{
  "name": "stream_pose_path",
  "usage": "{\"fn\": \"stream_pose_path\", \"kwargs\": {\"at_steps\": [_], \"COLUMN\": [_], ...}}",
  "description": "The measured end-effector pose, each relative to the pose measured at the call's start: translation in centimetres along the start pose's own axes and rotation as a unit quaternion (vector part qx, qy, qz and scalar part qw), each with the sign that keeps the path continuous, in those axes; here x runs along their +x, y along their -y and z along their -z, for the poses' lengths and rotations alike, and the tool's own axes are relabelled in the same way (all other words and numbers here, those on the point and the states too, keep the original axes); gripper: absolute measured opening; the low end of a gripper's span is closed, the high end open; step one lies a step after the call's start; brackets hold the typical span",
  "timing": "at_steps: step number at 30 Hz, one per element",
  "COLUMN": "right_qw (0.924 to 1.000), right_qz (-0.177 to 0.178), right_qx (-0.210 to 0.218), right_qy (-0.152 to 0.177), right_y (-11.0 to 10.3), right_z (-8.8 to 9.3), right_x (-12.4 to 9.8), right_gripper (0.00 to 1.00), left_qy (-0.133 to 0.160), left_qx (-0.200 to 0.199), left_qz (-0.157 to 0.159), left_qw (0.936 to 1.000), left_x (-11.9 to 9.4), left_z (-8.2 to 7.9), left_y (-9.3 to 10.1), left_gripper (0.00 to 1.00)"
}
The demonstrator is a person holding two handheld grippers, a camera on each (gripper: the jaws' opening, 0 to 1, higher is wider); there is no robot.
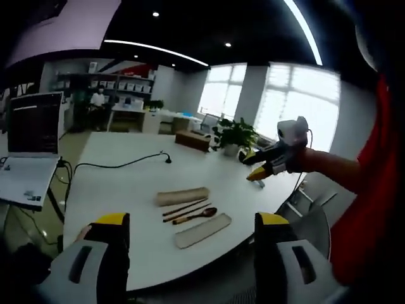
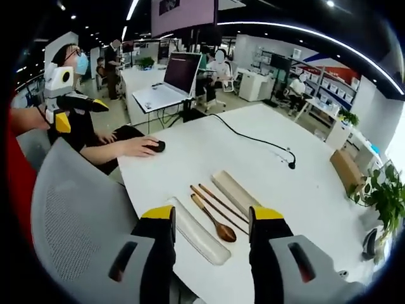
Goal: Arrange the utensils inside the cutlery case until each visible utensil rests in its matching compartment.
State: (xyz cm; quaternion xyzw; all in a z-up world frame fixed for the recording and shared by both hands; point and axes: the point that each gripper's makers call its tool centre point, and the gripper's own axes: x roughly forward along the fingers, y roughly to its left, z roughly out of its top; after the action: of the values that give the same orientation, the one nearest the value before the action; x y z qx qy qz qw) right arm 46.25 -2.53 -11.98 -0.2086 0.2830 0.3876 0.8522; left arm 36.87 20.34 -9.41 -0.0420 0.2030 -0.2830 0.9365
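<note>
On the white table (image 1: 120,190) lie four pieces side by side: a beige cutlery case body (image 1: 182,196), a pair of wooden chopsticks (image 1: 185,208), a wooden spoon (image 1: 197,215) and the flat case lid (image 1: 202,230). The right gripper view has the same row: case body (image 2: 235,193), chopsticks (image 2: 220,202), spoon (image 2: 214,220), lid (image 2: 197,240). My left gripper (image 1: 193,220) hovers open above the near table edge, holding nothing. My right gripper (image 2: 214,215) is open and empty over the row. Across the table, the right gripper (image 1: 252,170) hangs in the air, as does the left gripper (image 2: 79,113).
A black cable (image 2: 259,140) runs across the table. A laptop (image 2: 168,79) sits on a side desk, where a seated person holds a mouse (image 2: 155,146). A grey chair (image 2: 76,215) stands at the table's edge. A brown box (image 1: 193,140) and a potted plant (image 1: 235,135) stand far back.
</note>
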Motion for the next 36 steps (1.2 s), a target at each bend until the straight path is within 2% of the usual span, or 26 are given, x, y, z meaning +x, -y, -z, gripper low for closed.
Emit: {"fn": "stream_pose_path", "kwargs": {"at_steps": [1,3,6,8,9,12,14,22,24,26,28,30,32,33,35,36], "right_qw": [1.0000,0.9998,0.9989,0.9992,0.9994,0.9995,0.9996,0.9996,0.9988,0.9996,0.9993,0.9991,0.9995,0.9995,0.9992,0.9977], "right_qz": [-0.002,-0.017,-0.017,-0.016,-0.017,-0.017,-0.014,-0.004,-0.007,0.000,0.012,0.008,0.011,0.015,0.022,0.031], "right_qx": [0.000,-0.007,-0.042,-0.036,-0.030,-0.021,-0.019,-0.028,-0.044,-0.029,-0.035,-0.037,-0.027,-0.027,-0.032,-0.053], "right_qy": [0.002,0.003,0.006,0.002,0.001,0.017,0.013,0.006,0.021,0.008,0.012,0.018,0.013,0.010,0.012,0.029], "right_y": [-0.1,-0.7,-0.9,-0.7,-0.7,-0.7,-0.6,-0.6,-0.7,-0.4,0.0,0.2,0.9,1.2,1.5,1.9], "right_z": [0.0,-0.4,-0.6,-0.6,-0.7,-1.6,-1.6,-0.9,-1.0,-0.6,-1.0,-1.3,-1.1,-0.9,-1.1,-1.7], "right_x": [0.1,0.3,0.5,0.9,1.0,0.9,1.0,1.3,1.4,1.2,0.8,0.5,0.8,0.9,0.8,0.7], "right_gripper": [0.44,0.44,0.41,0.40,0.40,0.38,0.39,0.37,0.35,0.39,0.41,0.39,0.39,0.37,0.31,0.26], "left_qy": [-0.002,-0.004,-0.001,-0.008,-0.008,-0.001,0.002,-0.001,0.001,0.001,0.003,0.005,-0.012,-0.021,-0.018,-0.015], "left_qx": [0.007,-0.007,-0.014,0.021,0.023,0.007,-0.005,0.007,0.008,0.005,0.004,0.013,0.016,0.020,0.025,0.024], "left_qz": [-0.011,-0.019,-0.014,-0.018,-0.024,-0.013,-0.009,0.001,0.005,0.006,0.008,0.013,0.017,0.014,0.016,0.017], "left_qw": [0.9999,0.9998,0.9998,0.9996,0.9994,0.9999,0.9999,1.0000,1.0000,1.0000,1.0000,0.9998,0.9997,0.9995,0.9994,0.9994], "left_x": [-0.1,-0.3,-0.3,-0.4,-0.4,-0.4,-0.3,-0.3,-0.4,-0.5,-0.7,-0.6,0.0,0.2,0.4,0.4], "left_z": [0.3,0.7,0.8,0.8,0.9,0.8,0.7,-0.2,-0.3,-0.5,-0.8,-0.9,-0.2,0.1,0.1,0.0], "left_y": [-0.2,-0.4,0.2,0.3,0.3,0.6,0.5,0.5,0.4,0.4,0.6,0.9,1.0,0.9,1.2,1.3], "left_gripper": [0.83,0.83,0.83,0.82,0.82,0.82,0.82,0.82,0.82,0.82,0.82,0.82,0.83,0.83,0.83,0.83]}}
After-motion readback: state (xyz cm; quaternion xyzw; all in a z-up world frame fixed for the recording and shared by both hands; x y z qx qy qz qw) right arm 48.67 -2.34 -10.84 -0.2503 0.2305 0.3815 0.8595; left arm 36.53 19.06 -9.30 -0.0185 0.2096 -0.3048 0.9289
